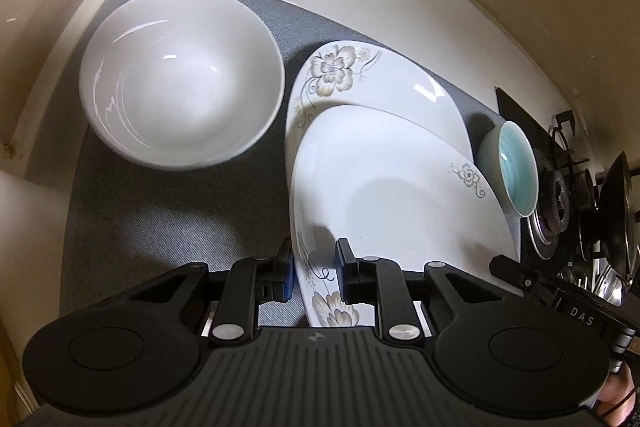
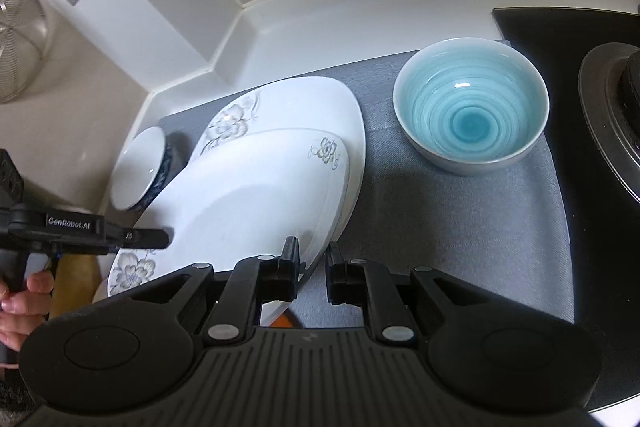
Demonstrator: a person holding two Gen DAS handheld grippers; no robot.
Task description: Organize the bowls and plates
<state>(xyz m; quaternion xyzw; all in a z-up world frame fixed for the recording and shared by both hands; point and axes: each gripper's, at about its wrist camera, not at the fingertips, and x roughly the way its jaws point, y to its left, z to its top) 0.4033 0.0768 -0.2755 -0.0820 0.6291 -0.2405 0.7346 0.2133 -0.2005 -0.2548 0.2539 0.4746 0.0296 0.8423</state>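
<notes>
Only the left view shows both closed grippers (image 1: 315, 267) gripping the top plate (image 1: 400, 195).

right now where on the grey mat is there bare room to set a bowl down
Bare grey mat lies in front of the blue bowl, right of the stacked plates. Another patch sits in front of the white bowl. Crowded where plates and bowls meet.

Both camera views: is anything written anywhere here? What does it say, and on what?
"GenRobot.AI": white letters on the black body of the left gripper, seen from the right wrist.
"DAS": white letters on the black body of the right gripper, seen from the left wrist; the letters run to the frame's dark edge, perhaps cut off.
Dishes carry only flower patterns, no words.
</notes>
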